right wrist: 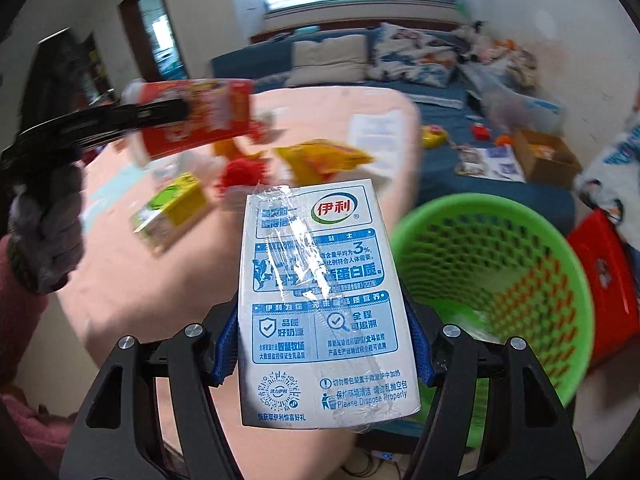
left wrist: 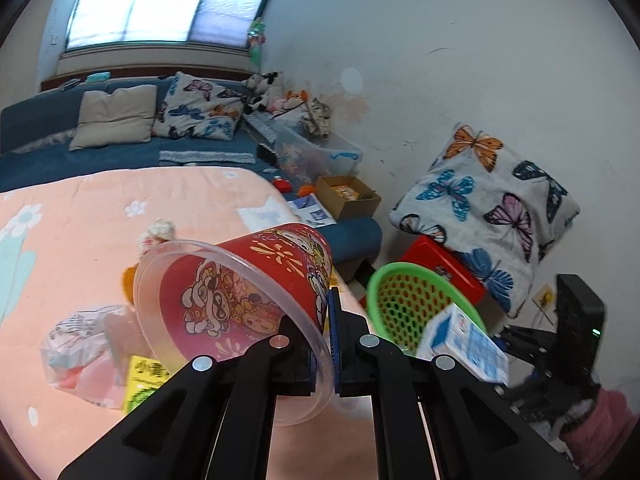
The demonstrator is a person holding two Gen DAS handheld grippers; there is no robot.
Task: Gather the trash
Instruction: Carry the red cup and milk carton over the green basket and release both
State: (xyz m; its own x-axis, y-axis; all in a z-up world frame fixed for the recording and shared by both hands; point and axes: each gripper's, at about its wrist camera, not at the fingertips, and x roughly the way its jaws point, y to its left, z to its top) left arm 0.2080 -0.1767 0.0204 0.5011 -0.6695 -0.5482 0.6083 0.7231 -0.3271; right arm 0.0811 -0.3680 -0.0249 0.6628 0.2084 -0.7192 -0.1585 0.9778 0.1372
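Your left gripper pinched the red cup's rim; your right gripper clamped the milk carton, hiding part of the green basket.

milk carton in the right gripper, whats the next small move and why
Probably carry the milk carton a little further right until it is over the green basket, then open. The right gripper clamps it by its sides, and the basket's open mouth sits just to its right, apparently lower. The left gripper holds the red cup, next in line.
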